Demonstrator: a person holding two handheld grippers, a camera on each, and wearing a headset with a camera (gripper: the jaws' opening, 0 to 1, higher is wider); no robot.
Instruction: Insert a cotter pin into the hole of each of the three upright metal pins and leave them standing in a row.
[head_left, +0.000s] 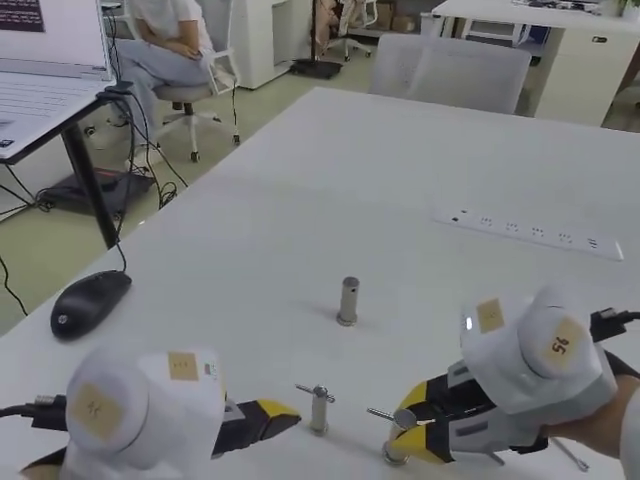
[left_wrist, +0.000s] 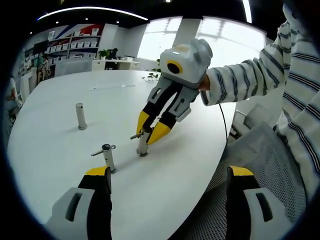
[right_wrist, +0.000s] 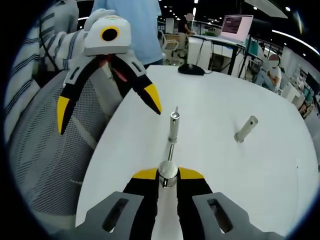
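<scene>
Clamping pin (right_wrist: 168, 177) near table edge (right_wrist: 107, 150)

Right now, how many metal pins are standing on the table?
3. The far pin stands alone at the back; the middle pin has a cotter pin through it; the near pin sits between the right gripper's jaws. None look hidden.

Three short grey metal pins stand upright on the white bench (head_left: 300, 200). The far pin (head_left: 348, 300) is bare and well apart from the others. The middle pin (head_left: 318, 410) carries a cotter pin (head_left: 314, 391) crosswise through its top. The nearest pin (head_left: 396, 442), head between the right gripper's (head_left: 408, 428) jaws, has a second cotter pin (head_left: 379, 413) jutting sideways.
</scene>
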